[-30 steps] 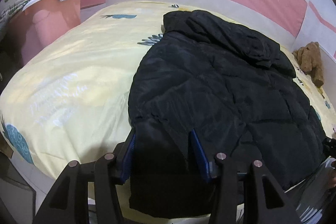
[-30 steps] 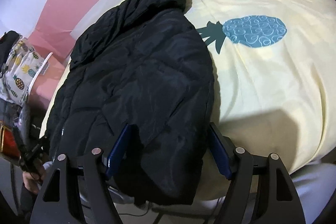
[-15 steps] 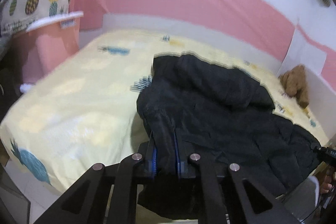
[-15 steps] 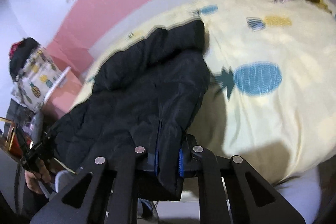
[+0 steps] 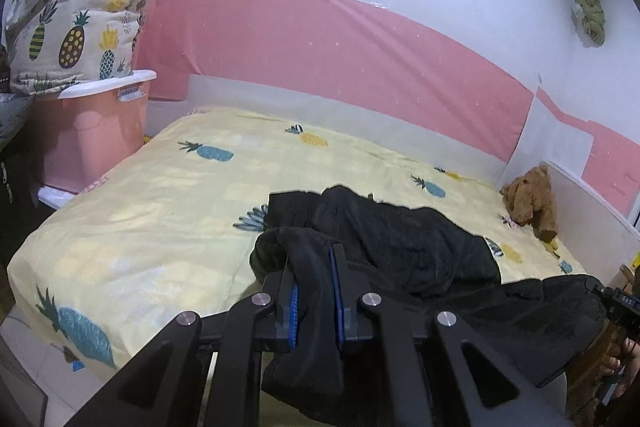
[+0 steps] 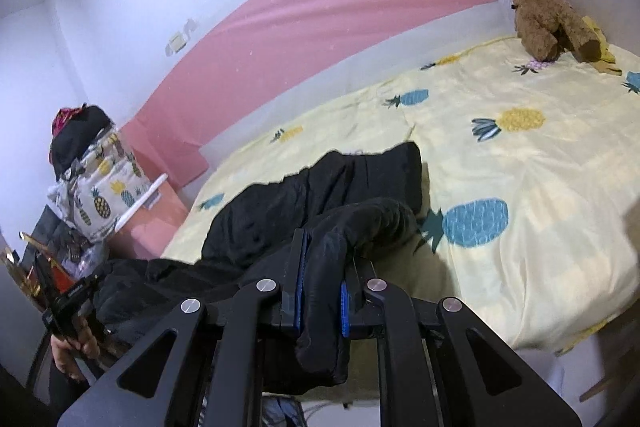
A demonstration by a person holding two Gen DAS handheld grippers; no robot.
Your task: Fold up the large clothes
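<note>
- my left gripper (image 5: 314, 291) is clamped tight on the near hem of the black jacket (image 5: 400, 251); blue pads pressed into the fabric, a fold bulging up betw. them.
- my right gripper (image 6: 322, 291) is squeezed shut on the other hem corner, w/ a flap hanging below the fingers.
- jacket lies on the near part of the bed (image 5: 160, 227); collar end rests flat on the yellow sheet further in, near edge is lifted in both grips and sags betw. them.
- risk 1: puffy slick fabric, i think it could slide out of one grip if i pull hard, so the fold would land crooked.
- risk 2: the slack middle may bunch under the top layer when i carry the hem twd the collar, giving a lumpy fold.
- risk 3: if my two hands don't travel evenly the hem lands skewed across the collar.
- risk 4: dragging instead of lifting could pull the whole jacket and rumple the sheet.
- teddy bear (image 5: 532, 203) sits at the far right corner, well apart, prob. no issue.
</note>
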